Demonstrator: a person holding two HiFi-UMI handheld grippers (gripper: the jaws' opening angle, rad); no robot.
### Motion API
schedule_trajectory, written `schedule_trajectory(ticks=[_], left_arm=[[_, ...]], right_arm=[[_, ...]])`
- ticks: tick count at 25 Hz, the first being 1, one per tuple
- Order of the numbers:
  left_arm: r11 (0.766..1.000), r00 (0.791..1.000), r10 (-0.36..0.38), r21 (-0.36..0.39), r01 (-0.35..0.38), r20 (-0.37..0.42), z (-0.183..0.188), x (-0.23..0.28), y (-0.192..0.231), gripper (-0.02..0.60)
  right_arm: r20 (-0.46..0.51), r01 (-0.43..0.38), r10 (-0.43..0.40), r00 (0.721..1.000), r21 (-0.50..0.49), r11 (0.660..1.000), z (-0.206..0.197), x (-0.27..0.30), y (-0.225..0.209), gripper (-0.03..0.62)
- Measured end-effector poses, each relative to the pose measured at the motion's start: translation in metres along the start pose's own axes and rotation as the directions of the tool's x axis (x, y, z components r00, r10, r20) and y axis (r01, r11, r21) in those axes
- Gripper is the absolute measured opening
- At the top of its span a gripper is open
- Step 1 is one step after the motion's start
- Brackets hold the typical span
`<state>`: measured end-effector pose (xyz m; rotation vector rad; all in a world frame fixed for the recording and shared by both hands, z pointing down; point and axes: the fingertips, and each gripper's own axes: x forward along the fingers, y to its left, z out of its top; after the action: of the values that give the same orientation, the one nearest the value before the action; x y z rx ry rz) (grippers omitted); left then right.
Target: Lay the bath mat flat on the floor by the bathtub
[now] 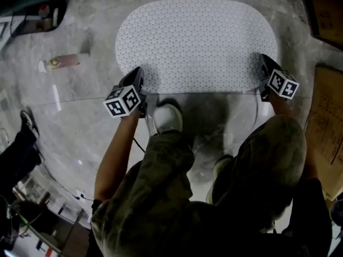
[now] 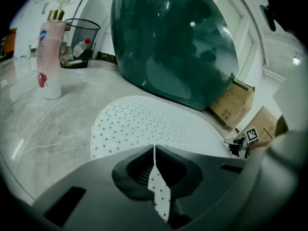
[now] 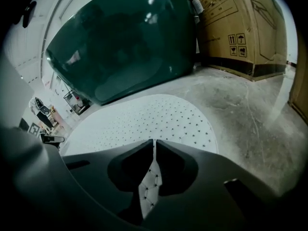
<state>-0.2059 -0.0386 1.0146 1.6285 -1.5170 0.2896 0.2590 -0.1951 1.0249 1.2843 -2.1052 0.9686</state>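
The left gripper was clamped on the near edge of the bath mat, the side away from the bathtub. By my judgement, both corners should go down together, drawn gently taut away from the tub, before letting go. The right gripper pinched that same edge. The tub's bulge hid whether the mat's far edge touched its base.

The head view was taken from above, aimed steeply down past the person's legs at the bath mat. Both gripper views were set low and near the floor, aimed along the jaws across the mat toward the bathtub; the mat was shared by all three.
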Motion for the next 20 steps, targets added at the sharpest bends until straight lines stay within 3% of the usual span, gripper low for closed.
schedule_trajectory(ticks=[5, 8, 11, 13, 17, 20], left_arm=[[0.999, 0.999, -0.053, -0.009, 0.053, -0.010, 0.006, 0.021, -0.006, 0.026], [0.999, 0.999, -0.036, 0.023, 0.036, -0.038, 0.001, 0.034, -0.015, 0.026], [0.992, 0.996, -0.028, 0.122, 0.038, -0.083, -0.012, 0.040, -0.029, 0.025], [0.989, 0.993, -0.029, 0.139, 0.045, -0.116, -0.013, 0.043, -0.030, 0.025], [0.996, 0.986, -0.084, -0.015, 0.083, -0.146, 0.008, 0.025, -0.059, 0.025], [0.986, 0.981, -0.144, -0.100, 0.132, -0.133, 0.027, -0.021, -0.103, 0.025]], right_arm=[[-0.022, -0.050, 0.049, 0.999, -0.052, 0.997, -0.003, 0.008, 0.017, 0.029], [-0.029, -0.007, 0.003, 1.000, -0.142, 0.990, -0.006, 0.012, 0.019, 0.029], [-0.060, 0.052, -0.068, 0.996, -0.242, 0.969, -0.011, 0.011, 0.016, 0.029], [-0.076, 0.064, -0.081, 0.994, -0.209, 0.976, -0.012, 0.011, 0.017, 0.029], [-0.203, 0.065, -0.066, 0.977, -0.014, 0.998, -0.031, -0.021, 0.041, 0.029], [-0.276, 0.034, -0.030, 0.961, 0.012, 0.999, -0.037, -0.074, 0.084, 0.029]])
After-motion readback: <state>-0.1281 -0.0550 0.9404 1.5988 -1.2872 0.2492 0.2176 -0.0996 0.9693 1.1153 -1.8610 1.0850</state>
